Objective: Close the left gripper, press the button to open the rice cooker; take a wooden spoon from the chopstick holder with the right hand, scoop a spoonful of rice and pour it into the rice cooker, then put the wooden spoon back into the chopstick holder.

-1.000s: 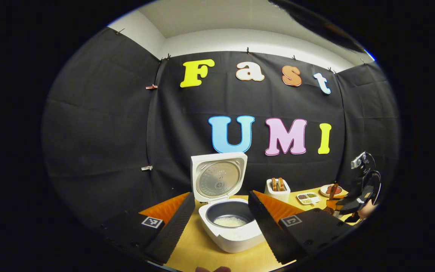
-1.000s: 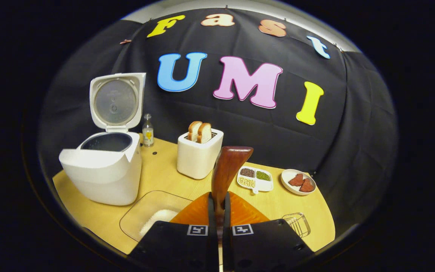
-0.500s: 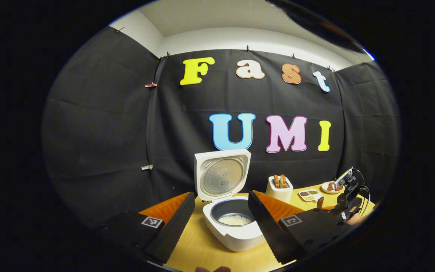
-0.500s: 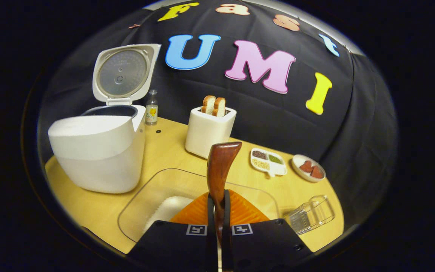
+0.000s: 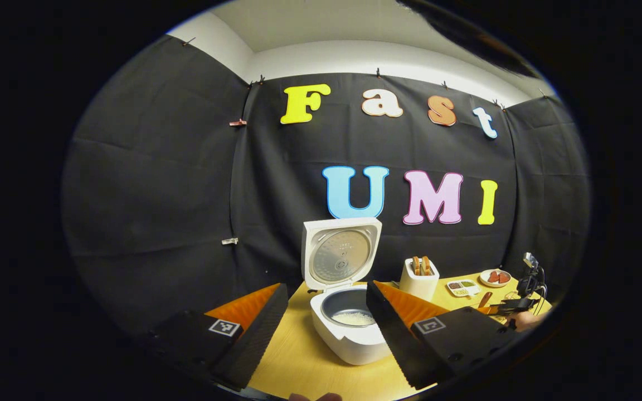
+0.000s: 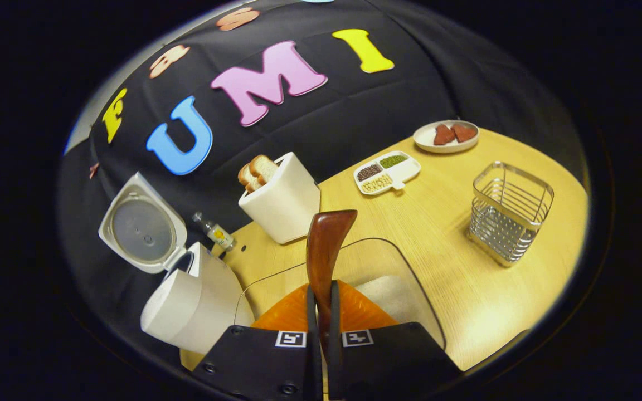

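Wooden spoon (image 6: 325, 250) is sitting clamped between the right gripper (image 6: 321, 312) fingers, tilted over the clear rice container (image 6: 393, 289) for scooping. Left gripper (image 5: 321, 317) is idling spread apart. Beyond, the rice cooker (image 5: 349, 328) is standing open; the wire chopstick holder (image 6: 509, 211) is waiting.

The pale wooden table (image 6: 455, 234) carries one white rice cooker (image 6: 187, 303), one white toaster (image 6: 285, 203) with two bread slices (image 6: 257, 170) and one small clear bottle (image 6: 215, 233). There is also one square wire basket (image 6: 510, 211), one clear container of rice (image 6: 379, 278), one white three-part dish (image 6: 386, 171) and one round plate (image 6: 446, 136).
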Motion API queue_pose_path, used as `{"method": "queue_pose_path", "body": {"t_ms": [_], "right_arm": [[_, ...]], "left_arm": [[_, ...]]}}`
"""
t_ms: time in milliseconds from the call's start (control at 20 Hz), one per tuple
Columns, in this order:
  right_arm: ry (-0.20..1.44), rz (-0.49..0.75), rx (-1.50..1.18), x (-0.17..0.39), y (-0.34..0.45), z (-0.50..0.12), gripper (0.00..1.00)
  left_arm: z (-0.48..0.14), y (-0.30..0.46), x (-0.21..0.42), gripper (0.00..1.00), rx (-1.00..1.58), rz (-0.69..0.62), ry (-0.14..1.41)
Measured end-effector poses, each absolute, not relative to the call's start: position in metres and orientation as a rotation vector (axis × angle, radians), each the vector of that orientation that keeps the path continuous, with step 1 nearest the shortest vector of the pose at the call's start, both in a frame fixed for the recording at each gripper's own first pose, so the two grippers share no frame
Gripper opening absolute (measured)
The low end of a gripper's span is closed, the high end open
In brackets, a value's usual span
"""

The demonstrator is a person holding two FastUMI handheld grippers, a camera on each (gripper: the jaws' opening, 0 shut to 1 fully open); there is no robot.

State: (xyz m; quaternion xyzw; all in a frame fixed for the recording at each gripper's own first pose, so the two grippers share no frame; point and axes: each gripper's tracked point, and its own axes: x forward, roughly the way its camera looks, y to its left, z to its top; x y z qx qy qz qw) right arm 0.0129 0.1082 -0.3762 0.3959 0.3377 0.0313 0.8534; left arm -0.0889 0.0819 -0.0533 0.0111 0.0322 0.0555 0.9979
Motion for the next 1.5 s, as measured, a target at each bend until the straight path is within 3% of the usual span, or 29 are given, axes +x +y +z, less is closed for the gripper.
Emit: {"method": "queue_pose_path", "body": {"t_ms": [700, 1300, 1500], "right_arm": [[0.574, -0.006, 1.307, 0.025, 0.059, -0.337, 0.08], [0.554, 0.005, 1.413, 0.027, 0.047, -0.296, 0.08], [0.538, 0.032, 1.421, 0.034, 0.062, -0.266, 0.08]], "left_arm": [[-0.043, 0.073, -0.080, 0.97, 0.038, 0.084, 0.047], [-0.046, 0.075, -0.072, 1.00, 0.024, 0.066, 0.049], [-0.051, 0.079, -0.070, 0.97, 0.004, 0.064, 0.054]]}}
